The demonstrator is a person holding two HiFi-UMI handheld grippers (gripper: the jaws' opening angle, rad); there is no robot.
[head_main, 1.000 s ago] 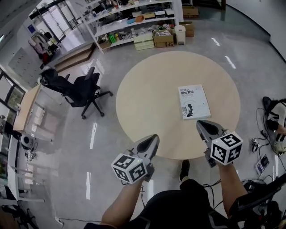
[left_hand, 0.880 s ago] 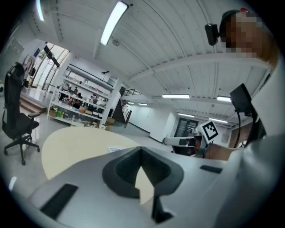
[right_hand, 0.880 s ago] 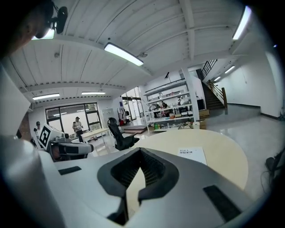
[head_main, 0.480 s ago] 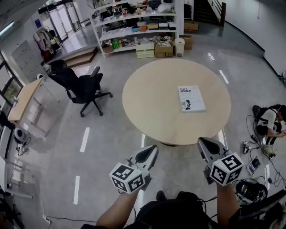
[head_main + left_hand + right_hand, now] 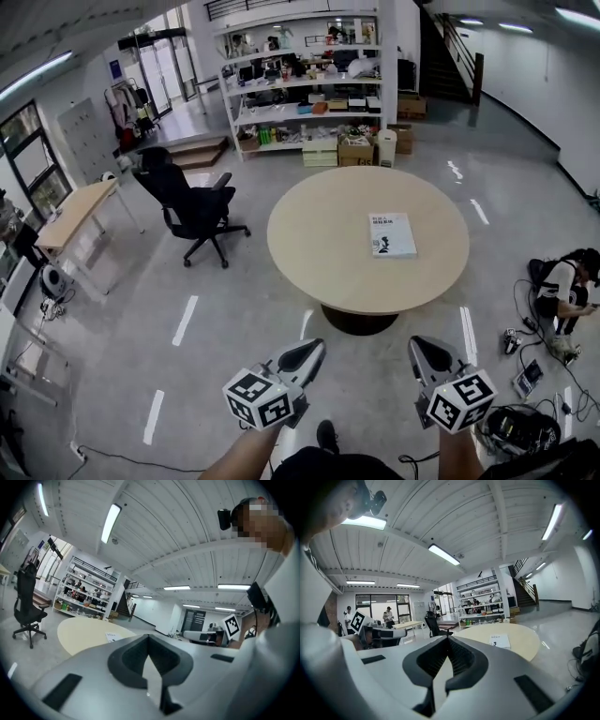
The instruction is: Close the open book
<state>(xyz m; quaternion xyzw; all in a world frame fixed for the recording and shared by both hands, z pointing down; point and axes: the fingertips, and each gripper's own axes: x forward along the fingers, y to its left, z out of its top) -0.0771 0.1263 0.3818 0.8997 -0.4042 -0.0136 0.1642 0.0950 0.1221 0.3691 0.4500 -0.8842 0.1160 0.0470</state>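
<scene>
The left gripper (image 5: 313,349) and right gripper (image 5: 421,347) are both pinched together and empty. The book (image 5: 392,234) lies already closed on the round table (image 5: 314,239), well ahead of them. A needless reach could nudge it or lift its cover.

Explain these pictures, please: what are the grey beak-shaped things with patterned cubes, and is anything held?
No robot here: a person carries a two-jaw gripper in each hand, the left gripper and the right gripper. The patterned cubes are part of them. The wide picture comes from a camera on the person's head, looking down. The other two come from cameras riding on each gripper, looking along its jaws. On the round table lies one book, closed, cover up. Both grippers are shut and hold nothing, well short of the table.
</scene>
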